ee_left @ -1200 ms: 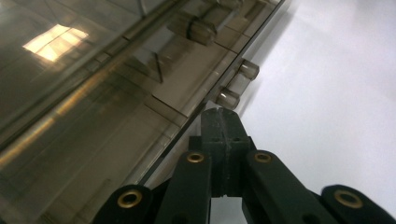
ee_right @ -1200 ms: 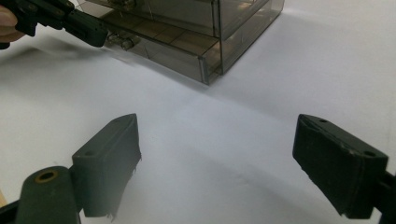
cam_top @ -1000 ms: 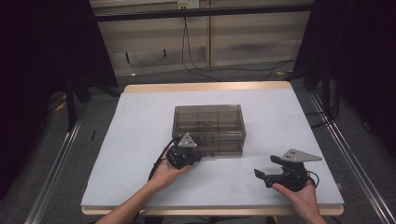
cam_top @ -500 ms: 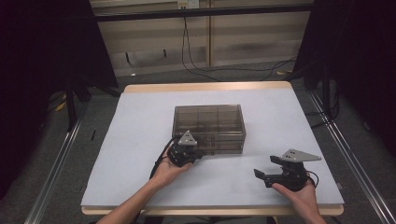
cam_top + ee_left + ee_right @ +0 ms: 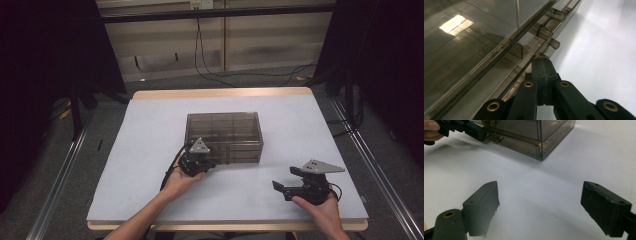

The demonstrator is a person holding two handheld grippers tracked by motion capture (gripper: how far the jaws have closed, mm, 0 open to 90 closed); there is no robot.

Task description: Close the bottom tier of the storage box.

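A smoky clear plastic box (image 5: 223,131) with compartments sits lid down in the middle of the white table (image 5: 145,125). My left gripper (image 5: 209,163) is at its front wall, jaws pressed together. In the left gripper view the shut tips (image 5: 543,63) touch the box (image 5: 474,50) just below a clear latch (image 5: 544,32) on its front seam. My right gripper (image 5: 280,188) rests near the table's front right, apart from the box, jaws wide open. The right gripper view has nothing but bare table between its fingers (image 5: 482,207). The box corner (image 5: 539,142) and the left gripper (image 5: 472,130) lie beyond them.
Bare white surface surrounds the box on all sides. The table's wooden front edge (image 5: 225,225) lies just behind both hands. Cables (image 5: 225,75) run across the floor past the far edge, and metal rails (image 5: 60,175) flank the table.
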